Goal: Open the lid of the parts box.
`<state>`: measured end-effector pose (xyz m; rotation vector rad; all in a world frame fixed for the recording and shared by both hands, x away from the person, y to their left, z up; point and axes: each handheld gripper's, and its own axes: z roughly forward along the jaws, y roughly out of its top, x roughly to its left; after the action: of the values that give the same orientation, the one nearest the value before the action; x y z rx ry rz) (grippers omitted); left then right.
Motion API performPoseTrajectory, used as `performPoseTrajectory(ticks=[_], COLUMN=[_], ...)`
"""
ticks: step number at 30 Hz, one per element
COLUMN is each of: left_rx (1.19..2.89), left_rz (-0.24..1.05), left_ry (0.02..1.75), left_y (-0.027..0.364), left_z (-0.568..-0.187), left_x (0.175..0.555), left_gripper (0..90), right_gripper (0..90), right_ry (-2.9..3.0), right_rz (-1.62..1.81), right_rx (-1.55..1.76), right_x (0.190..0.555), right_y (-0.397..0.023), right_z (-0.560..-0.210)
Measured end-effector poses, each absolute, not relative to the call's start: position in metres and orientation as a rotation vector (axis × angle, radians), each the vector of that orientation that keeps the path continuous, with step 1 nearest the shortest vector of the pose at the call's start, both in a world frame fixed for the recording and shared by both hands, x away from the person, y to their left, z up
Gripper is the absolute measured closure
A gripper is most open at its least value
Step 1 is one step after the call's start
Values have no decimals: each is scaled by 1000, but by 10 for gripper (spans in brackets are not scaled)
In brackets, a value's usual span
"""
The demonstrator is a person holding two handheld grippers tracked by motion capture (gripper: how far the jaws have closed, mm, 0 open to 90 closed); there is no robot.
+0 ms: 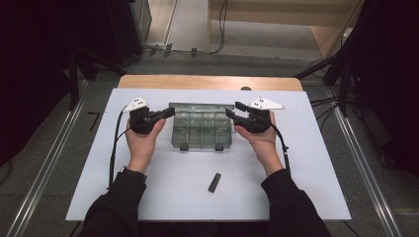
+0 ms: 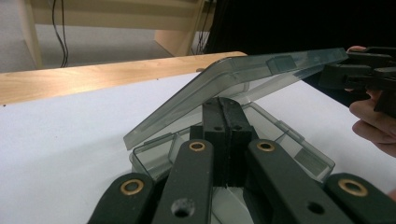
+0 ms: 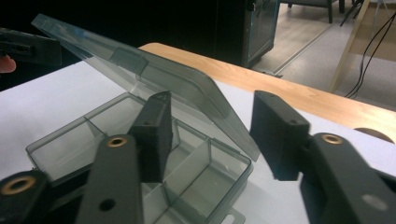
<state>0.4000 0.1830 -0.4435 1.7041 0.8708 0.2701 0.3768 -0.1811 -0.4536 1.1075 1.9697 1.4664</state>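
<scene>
A clear grey compartment box (image 1: pixel 201 132) lies in the middle of the white table sheet, its lid (image 2: pixel 243 79) raised at a slant. Its compartments (image 3: pixel 116 135) look empty. My left gripper (image 2: pixel 224 106) is shut with nothing between its jaws; its tip sits under the lid at the box's left end (image 1: pixel 170 112). My right gripper (image 3: pixel 213 99) stands open at the box's right end (image 1: pixel 236 109). The lid's end edge runs between its two jaws, with a gap on each side. In the left gripper view the right gripper (image 2: pixel 348 70) meets the lid's far corner.
A small black oblong piece (image 1: pixel 214 182) lies on the white sheet (image 1: pixel 306 168) in front of the box, between the person's forearms. A wooden table edge (image 1: pixel 207 82) runs behind the sheet. Cables trail from both grippers along the wrists.
</scene>
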Motion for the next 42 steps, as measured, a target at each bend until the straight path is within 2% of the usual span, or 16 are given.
performPoseTrajectory(ticks=[13,20,23,25,30,42], left_rx=[1689,1714,1701,1691,1697,1738], left_rz=[269,275,260,226,243,294], left_ry=[873,867,914,930,987,1026], left_y=[187,189,191,193,194,181], left_z=[-441,-445,-448,-452,-462,-469], left_x=[407,408,411,415,425,448], left_gripper=[900,900,884,806,717,711], right_gripper=[734,770,778,782,793,815], right_ry=[1922,1901,1895,1896,1899,1908], right_rz=[1478,1457,1454,1448,1439,1399], right_rx=[1099,1110,1120,1128,1147,1185], right_x=[385,390,393,395,401,420], right_y=[-184,-184,-184,-184,-184,-183], right_z=[-447,-444,-443,-442,-439,-432])
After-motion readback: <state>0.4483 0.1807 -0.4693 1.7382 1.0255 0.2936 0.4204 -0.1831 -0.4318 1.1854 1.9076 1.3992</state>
